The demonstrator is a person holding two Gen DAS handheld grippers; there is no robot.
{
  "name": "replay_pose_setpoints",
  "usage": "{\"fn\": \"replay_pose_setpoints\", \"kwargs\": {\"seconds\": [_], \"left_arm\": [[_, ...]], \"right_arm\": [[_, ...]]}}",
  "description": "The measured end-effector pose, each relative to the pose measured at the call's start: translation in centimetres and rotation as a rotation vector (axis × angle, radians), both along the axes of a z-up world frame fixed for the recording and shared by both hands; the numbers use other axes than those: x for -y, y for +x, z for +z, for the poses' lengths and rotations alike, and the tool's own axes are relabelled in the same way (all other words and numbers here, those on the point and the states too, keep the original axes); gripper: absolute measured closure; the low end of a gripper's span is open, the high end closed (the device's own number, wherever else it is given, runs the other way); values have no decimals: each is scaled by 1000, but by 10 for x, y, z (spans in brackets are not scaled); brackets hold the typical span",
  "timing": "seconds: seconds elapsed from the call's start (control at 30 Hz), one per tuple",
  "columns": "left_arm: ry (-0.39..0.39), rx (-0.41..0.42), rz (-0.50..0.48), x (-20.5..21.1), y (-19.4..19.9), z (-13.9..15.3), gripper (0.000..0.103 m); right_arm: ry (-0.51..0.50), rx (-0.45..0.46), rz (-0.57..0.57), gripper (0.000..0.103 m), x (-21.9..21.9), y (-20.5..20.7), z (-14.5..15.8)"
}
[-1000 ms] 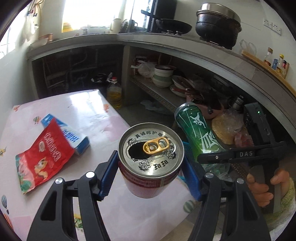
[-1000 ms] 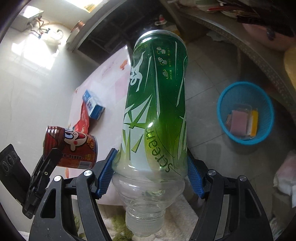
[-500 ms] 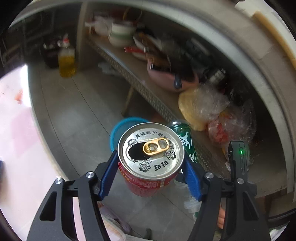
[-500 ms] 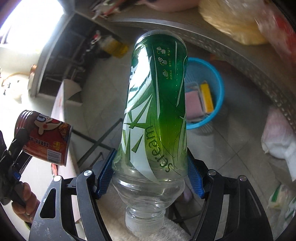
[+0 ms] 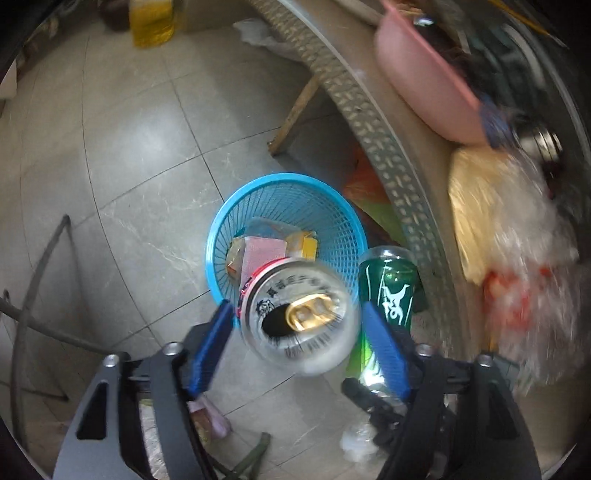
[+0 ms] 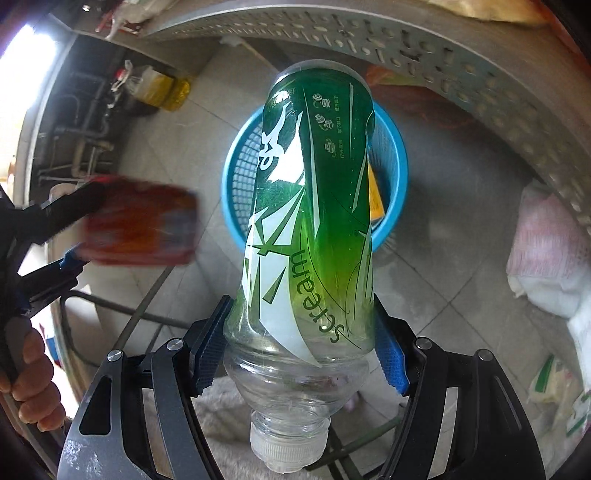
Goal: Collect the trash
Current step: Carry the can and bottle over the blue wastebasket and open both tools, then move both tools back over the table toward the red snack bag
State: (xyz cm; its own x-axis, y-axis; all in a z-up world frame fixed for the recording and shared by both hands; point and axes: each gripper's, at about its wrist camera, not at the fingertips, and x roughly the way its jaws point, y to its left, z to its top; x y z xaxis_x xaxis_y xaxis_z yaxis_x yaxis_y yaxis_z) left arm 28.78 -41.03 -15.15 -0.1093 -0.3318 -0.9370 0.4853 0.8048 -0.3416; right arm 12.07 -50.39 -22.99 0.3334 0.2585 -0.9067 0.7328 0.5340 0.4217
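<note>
My left gripper [image 5: 299, 332] has its jaws spread wider than the red can [image 5: 301, 319], which is blurred between them, above the near rim of the blue basket [image 5: 221, 229]; gaps show on both sides. The can also shows blurred in the right wrist view [image 6: 140, 225]. My right gripper [image 6: 301, 347] is shut on the green plastic bottle [image 6: 314, 206], cap toward the camera, its base over the blue basket [image 6: 397, 173]. The bottle also shows in the left wrist view [image 5: 389, 288].
The basket holds a pink packet [image 5: 262, 251] and yellow cartons [image 5: 301, 242]. A perforated metal shelf edge [image 5: 388, 155] runs right beside the basket, with bags [image 5: 509, 221] on it. An oil bottle [image 5: 151, 18] stands on the tiled floor. White bags [image 6: 546, 251] lie to the right.
Both grippers have swung from the table down over the blue basket. The left jaws have opened and the can has come loose and blurred. The right still grips the bottle.
</note>
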Motion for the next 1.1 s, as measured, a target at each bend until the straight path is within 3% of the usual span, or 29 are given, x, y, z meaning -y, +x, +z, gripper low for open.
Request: {"fn": "replay_pose_setpoints", "kwargs": {"seconds": [0.1, 0.23, 0.4, 0.5, 0.63, 0.73, 1.1], "left_arm": [[-32, -13, 40, -6, 5, 6, 28], [-84, 22, 2, -26, -1, 37, 27], [-158, 97, -16, -65, -17, 84, 27], [-202, 126, -14, -93, -27, 108, 27], [-285, 106, 39, -138, -40, 129, 27], [-301, 165, 71, -170, -53, 142, 27], [-343, 369, 127, -244, -91, 187, 27]], "right_arm": [[-23, -32, 12, 36, 6, 17, -12], [-54, -68, 42, 36, 9, 38, -29], [-146, -108, 78, 30, 11, 67, -51], [-254, -187, 101, 28, 8, 70, -56], [-322, -154, 117, 28, -6, 56, -34], [-372, -119, 138, 28, -19, 37, -10], [-363, 27, 160, 27, -64, -5, 60]]}}
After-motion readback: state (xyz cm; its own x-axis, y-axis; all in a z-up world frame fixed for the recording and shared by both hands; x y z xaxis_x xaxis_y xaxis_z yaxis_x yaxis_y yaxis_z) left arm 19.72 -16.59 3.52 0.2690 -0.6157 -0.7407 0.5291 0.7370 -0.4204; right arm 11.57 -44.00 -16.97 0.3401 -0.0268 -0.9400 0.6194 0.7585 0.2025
